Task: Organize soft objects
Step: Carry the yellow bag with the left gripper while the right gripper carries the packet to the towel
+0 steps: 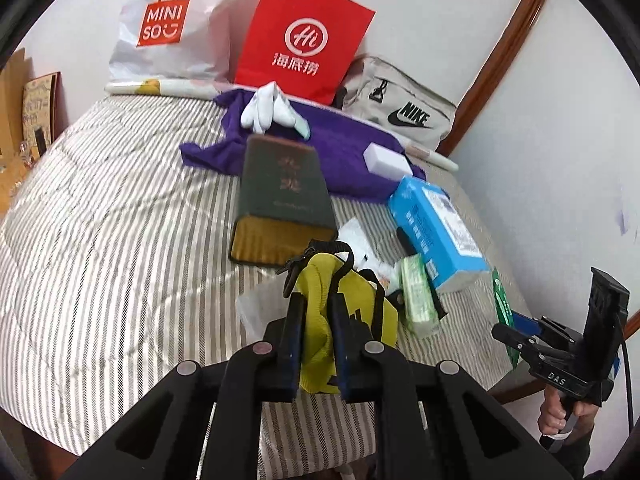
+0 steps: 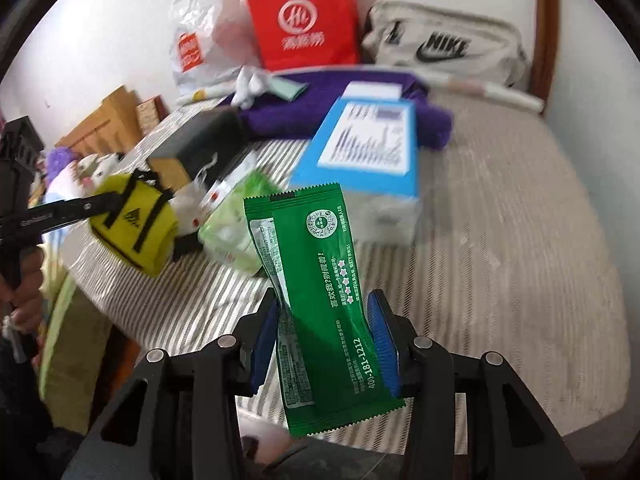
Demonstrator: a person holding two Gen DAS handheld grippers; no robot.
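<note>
Yellow pouch (image 1: 316, 312) pinched in left tool (image 1: 316, 344); green packet (image 2: 320, 300) in right tool (image 2: 324, 336).

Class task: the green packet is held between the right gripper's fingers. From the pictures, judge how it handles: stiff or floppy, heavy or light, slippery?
The green packet is probably floppy: it buckles where the fingers squeeze it. Likely light, since it stands above the grip without drooping. Its glossy film may be slippery.

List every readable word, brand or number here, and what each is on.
"MINISO": white plastic bag
"Hi": red paper bag; Chinese below it
"NIKE": beige pouch
"400-181-1212": green packet; rest Chinese
"DAS": right gripper
Book title, blue box print: unreadable
</note>
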